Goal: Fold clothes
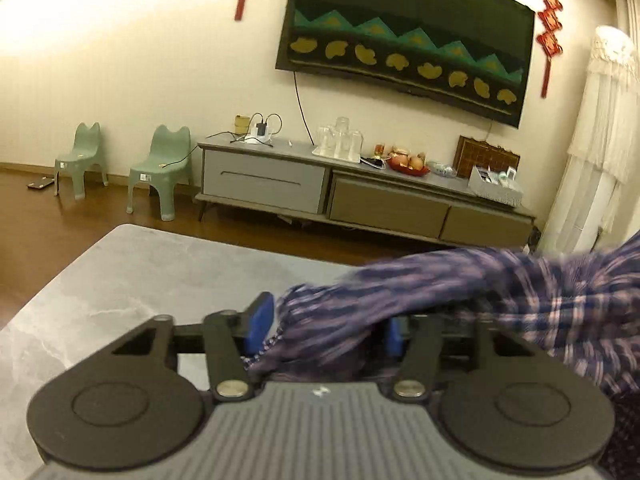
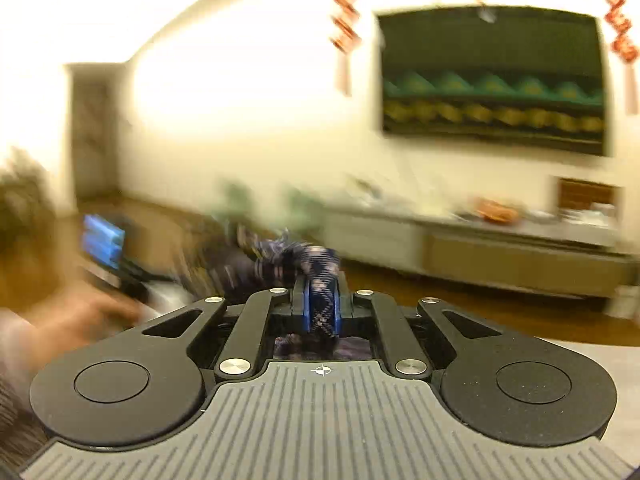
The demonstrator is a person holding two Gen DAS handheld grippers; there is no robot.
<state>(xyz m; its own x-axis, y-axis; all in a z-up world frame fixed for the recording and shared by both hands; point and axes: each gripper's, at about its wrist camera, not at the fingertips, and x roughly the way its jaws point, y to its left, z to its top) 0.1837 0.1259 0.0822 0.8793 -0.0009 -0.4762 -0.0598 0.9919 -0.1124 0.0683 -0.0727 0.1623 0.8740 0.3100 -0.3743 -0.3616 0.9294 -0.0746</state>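
A purple and navy plaid garment (image 1: 500, 292) stretches from the right edge of the left wrist view down between my left gripper's blue pads (image 1: 260, 320). My left gripper (image 1: 326, 326) has its jaws wide apart with the cloth lying loosely between them, above the grey marble table (image 1: 140, 280). In the right wrist view my right gripper (image 2: 320, 308) is shut on a bunch of the same plaid garment (image 2: 296, 260), held up in the air. That view is blurred by motion.
A grey TV cabinet (image 1: 360, 196) with glasses, fruit and boxes stands along the far wall under a wall TV (image 1: 408, 36). Two green child chairs (image 1: 160, 172) stand on the wooden floor at the left. A white curtain (image 1: 600, 140) hangs at the right.
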